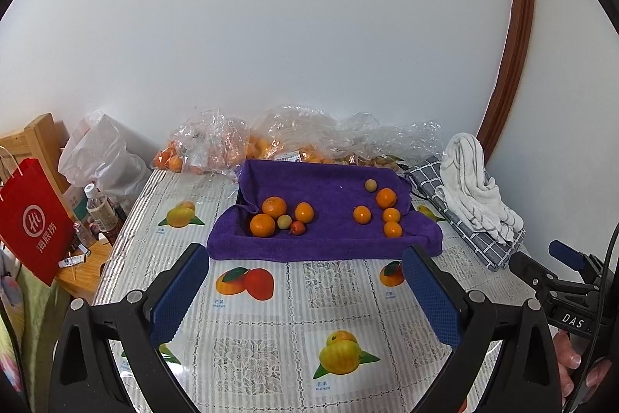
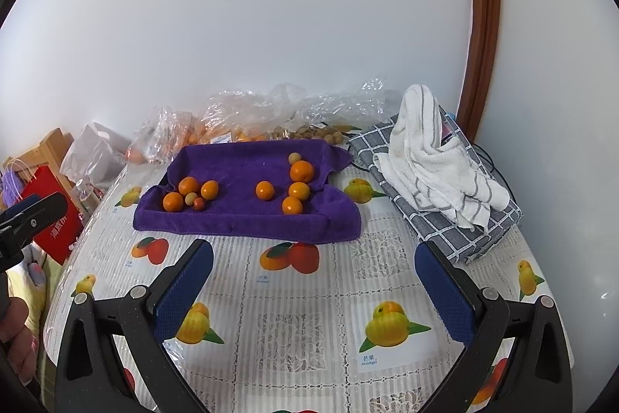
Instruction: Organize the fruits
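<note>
A purple towel-lined tray [image 1: 329, 242] [image 2: 247, 225] sits mid-table. At its left lie three oranges [image 1: 274, 207] [image 2: 188, 185], a pale green fruit [image 1: 284, 221] [image 2: 190, 198] and a small red fruit [image 1: 297, 227] [image 2: 199, 204]. At its right lie several small oranges [image 1: 362, 214] [image 2: 265, 190] and a pale fruit [image 1: 370, 185] [image 2: 294, 158]. My left gripper [image 1: 305, 281] is open and empty, in front of the tray. My right gripper [image 2: 313, 277] is open and empty, also short of the tray; it shows at the right edge of the left wrist view [image 1: 566, 254].
Clear plastic bags of fruit [image 1: 232, 146] [image 2: 247, 119] lie behind the tray by the wall. A white towel [image 1: 476, 180] [image 2: 433, 157] rests on a grey checked cloth [image 2: 460, 235] at the right. A red paper bag [image 1: 31, 219], bottles and a white bag stand left of the table.
</note>
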### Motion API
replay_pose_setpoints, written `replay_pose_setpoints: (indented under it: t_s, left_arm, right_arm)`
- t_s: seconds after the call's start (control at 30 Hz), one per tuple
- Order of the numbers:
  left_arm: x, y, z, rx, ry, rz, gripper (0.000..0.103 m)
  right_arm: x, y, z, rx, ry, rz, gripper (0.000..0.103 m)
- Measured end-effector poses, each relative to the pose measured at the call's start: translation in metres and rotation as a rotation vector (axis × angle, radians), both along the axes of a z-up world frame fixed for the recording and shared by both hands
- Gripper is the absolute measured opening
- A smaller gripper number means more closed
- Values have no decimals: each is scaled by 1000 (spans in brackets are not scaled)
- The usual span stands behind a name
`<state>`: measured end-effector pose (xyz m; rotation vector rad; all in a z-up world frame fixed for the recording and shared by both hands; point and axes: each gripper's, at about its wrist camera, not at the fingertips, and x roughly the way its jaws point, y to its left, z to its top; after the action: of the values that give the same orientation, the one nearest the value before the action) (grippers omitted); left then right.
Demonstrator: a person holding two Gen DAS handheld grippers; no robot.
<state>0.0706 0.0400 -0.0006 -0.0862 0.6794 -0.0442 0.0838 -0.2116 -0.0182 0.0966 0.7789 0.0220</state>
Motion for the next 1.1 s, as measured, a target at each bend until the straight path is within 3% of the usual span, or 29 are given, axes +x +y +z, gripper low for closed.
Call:
replay_pose_setpoints:
  t_s: [1.1]
  left_arm:
    - [-1, 2, 1, 4, 8, 0, 101]
  right_arm:
    - [-2, 3, 2, 2, -5, 9, 102]
